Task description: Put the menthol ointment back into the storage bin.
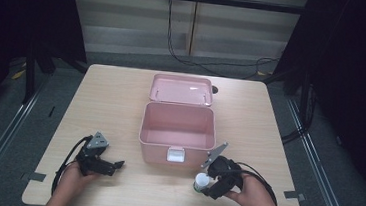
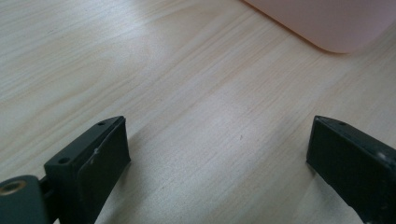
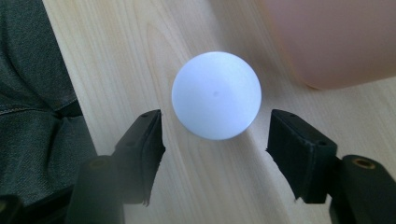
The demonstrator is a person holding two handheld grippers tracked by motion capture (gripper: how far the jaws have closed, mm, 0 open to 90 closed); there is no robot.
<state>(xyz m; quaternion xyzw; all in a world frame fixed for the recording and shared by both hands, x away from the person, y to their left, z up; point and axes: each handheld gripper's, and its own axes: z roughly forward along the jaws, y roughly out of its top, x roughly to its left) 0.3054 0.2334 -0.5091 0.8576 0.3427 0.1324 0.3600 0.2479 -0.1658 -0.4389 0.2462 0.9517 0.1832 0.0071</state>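
The surface (image 1: 116, 102) is pale wood laminate with fine straight grain, rectangular with rounded corners. One box (image 1: 177, 132) stands at its middle: smooth pink plastic, rectangular with rounded edges, its lid (image 1: 181, 89) swung back and lying open behind it. A white latch (image 1: 175, 154) sits at the centre of the front wall. The inside looks bare.

One small bottle (image 1: 201, 182) stands upright on the surface just in front of the box's right front corner. Its cap (image 3: 215, 94) is a round, matte white disc with a tiny dimple at the centre; below it, in the high view, the body shows a greenish band.

There are two grippers, both black, each carrying a grey three-cornered plate. The right gripper (image 1: 209, 188), held in the right hand (image 1: 253, 192), is at the bottle; in its own view the jaws stand apart on either side of the cap, not touching it. The left gripper (image 1: 115, 166), held in the left hand (image 1: 75, 176), rests low over bare wood, well left of the box, with its jaws wide apart and nothing between them. Dark grey fabric (image 3: 32, 93) lies past the surface's edge in the right gripper view.
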